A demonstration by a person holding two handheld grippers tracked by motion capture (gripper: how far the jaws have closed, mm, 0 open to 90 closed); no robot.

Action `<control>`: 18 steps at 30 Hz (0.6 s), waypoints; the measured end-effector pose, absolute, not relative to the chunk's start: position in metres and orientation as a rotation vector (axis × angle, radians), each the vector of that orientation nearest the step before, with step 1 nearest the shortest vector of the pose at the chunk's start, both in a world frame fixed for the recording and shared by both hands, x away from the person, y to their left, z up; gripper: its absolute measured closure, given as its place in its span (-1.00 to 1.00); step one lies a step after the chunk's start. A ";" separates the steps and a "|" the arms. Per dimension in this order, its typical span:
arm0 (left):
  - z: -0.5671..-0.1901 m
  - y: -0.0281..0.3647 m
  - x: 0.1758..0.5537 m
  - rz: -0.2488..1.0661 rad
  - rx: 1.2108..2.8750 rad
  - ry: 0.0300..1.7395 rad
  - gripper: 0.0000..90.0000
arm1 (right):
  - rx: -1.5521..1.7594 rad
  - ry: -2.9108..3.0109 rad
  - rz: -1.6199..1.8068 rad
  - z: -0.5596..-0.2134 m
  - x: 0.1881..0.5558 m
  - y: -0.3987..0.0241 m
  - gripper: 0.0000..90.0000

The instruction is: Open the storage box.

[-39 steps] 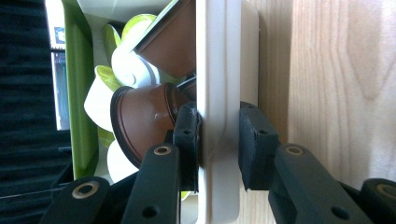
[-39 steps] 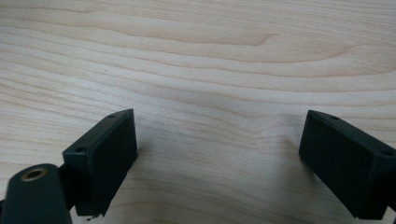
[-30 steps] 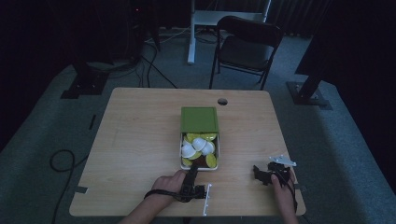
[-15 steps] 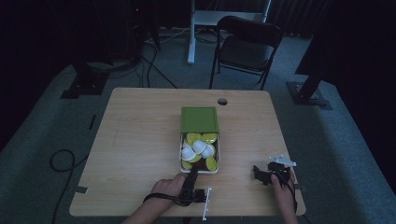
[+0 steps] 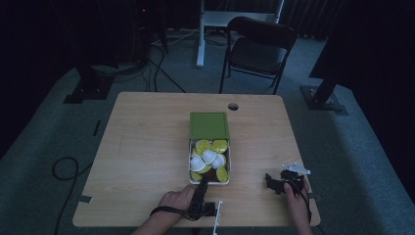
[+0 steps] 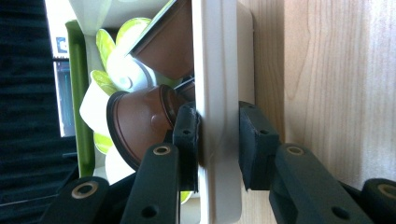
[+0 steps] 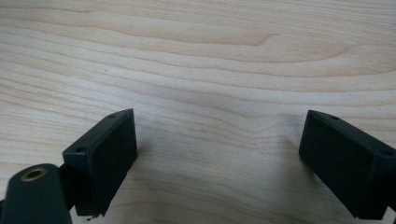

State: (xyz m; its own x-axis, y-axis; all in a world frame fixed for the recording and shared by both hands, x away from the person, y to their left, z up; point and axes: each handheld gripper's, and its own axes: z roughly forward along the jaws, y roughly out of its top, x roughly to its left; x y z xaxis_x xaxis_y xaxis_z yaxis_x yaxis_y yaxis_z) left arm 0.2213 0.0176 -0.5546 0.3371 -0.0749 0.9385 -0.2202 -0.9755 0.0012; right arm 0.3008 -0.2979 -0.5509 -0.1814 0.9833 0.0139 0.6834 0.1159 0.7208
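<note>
On the pale wooden table (image 5: 147, 147) a white box (image 5: 227, 172) sits a little toward 6 o'clock of the middle, with its green lid (image 5: 209, 125) lying flat just beyond it at the 12 o'clock end, touching or nearly touching. The box holds a heap of coffee capsules (image 5: 209, 157), some yellow-green, some white, and some brown ones seen close up. The left tongs (image 5: 201, 183) reach the box from 6 o'clock, and the left hand (image 5: 175, 201) behind them lies on the table near the front edge. In the left gripper view the tongs are clenched on the white wall of the box (image 6: 215, 116): one pad presses the inner face, right beside a brown capsule (image 6: 140, 123), and the other pad presses the outer face above the bare wood. The right tongs (image 5: 272, 182) rest toward 4 o'clock of the box, well apart from it, held by the right hand (image 5: 295, 193) near the table's right front corner. In the right gripper view their jaws stand wide apart, released, with bare wood grain (image 7: 210, 70) between them. A round hole (image 5: 233, 106) marks the table near its 12 o'clock edge, and a dark folding chair (image 5: 259, 49) stands on the floor beyond it.
</note>
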 end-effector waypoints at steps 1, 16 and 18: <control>-0.554 0.017 0.221 1.712 2.462 -0.277 0.59 | 1.612 1.925 0.833 -0.551 0.301 -0.298 -0.76; -0.548 0.019 0.217 1.575 2.463 -0.280 0.34 | 1.612 1.925 0.833 -0.551 0.301 -0.298 -0.76; -0.547 0.020 0.216 1.567 2.464 -0.284 0.34 | 1.612 1.925 0.833 -0.551 0.301 -0.298 -0.76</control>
